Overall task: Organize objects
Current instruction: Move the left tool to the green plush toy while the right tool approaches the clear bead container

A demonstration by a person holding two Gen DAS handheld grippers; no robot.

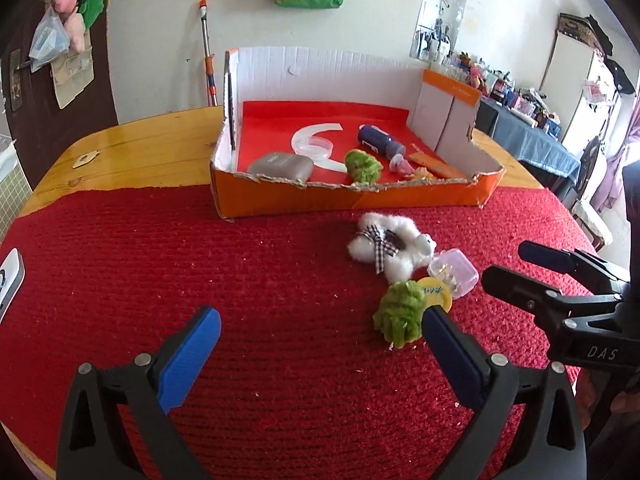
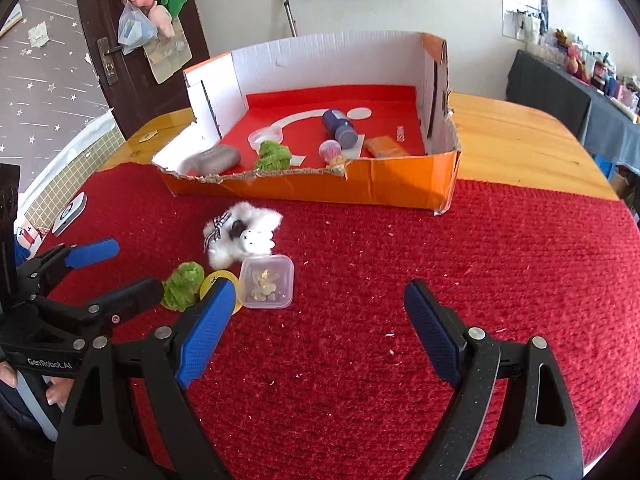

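The left gripper (image 1: 320, 344) hangs over the red knitted mat (image 1: 200, 264) with its blue-padded fingers (image 1: 192, 356) spread wide and nothing between them. The right gripper (image 2: 320, 320) stands likewise above the mat, its fingers (image 2: 208, 328) parted and bare of any load. In the left wrist view the right gripper enters from 3 o'clock; in the right wrist view the left one enters from 9 o'clock.

Just past the left gripper's right finger, at about 1 o'clock, lies a green fuzzy toy (image 1: 398, 316) on the mat. Touching it on its far side is a yellow round disc (image 1: 438, 294), partly covered by a small clear plastic box (image 1: 454, 274) with pale bits inside. Just beyond these, a white fluffy toy (image 1: 386, 250) with a checked bow lies on its side, touching the clear box.

Farther on at 12 o'clock sits an orange cardboard tray (image 1: 352, 200) with a torn front edge and tall white back walls, straddling the mat's far edge and the wooden table (image 1: 152, 136). Inside on its red floor, from 10 toward 2 o'clock: a grey case (image 1: 280, 166), a clear round lid (image 1: 314, 148), a second green fuzzy toy (image 1: 362, 166), a dark blue bottle (image 1: 380, 142) lying down, a small pinkish item (image 1: 402, 166) and an orange flat piece (image 1: 434, 164)
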